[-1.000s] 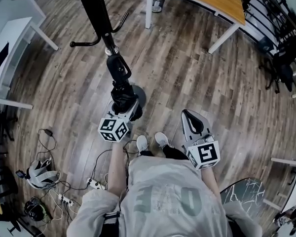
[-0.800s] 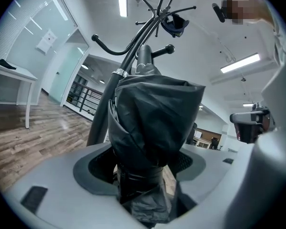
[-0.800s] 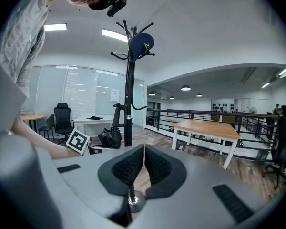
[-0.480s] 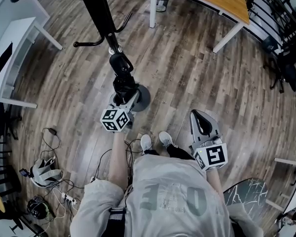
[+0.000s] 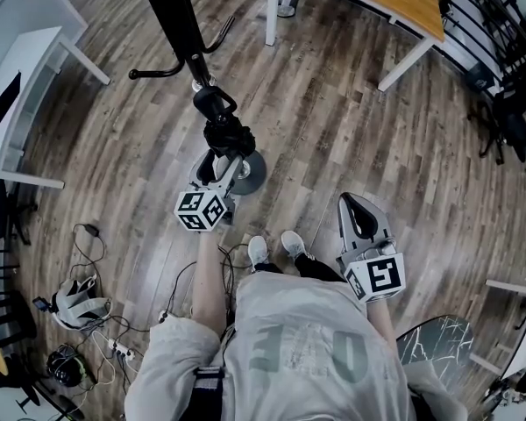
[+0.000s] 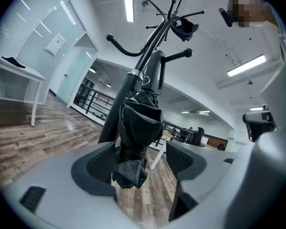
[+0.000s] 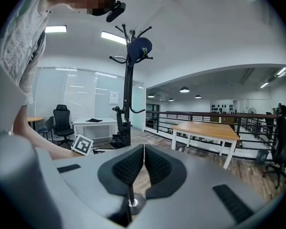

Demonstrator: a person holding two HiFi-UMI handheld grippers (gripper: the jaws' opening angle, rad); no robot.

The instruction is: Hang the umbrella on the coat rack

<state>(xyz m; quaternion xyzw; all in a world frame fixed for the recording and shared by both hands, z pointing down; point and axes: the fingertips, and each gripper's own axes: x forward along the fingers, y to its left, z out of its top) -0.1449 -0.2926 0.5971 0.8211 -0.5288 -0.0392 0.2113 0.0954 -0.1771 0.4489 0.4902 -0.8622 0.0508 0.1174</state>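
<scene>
left gripper (image 6: 142, 162) is holding its jaws parted loosely around the folded umbrella (image 6: 136, 120), apparently hooked beside the coat rack (image 6: 153, 41) pole, likely steadying it; right gripper (image 7: 143, 162) is idling closed, empty, well away from the rack.

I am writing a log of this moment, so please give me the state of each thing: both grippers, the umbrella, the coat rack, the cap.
Left gripper: open, jaws apart on either side of the umbrella's lower end.
Right gripper: shut, nothing between the jaws.
Umbrella: folded shut, upright beside the rack's pole.
Coat rack: standing upright.
Cap: hanging on an upper hook of the rack.
</scene>
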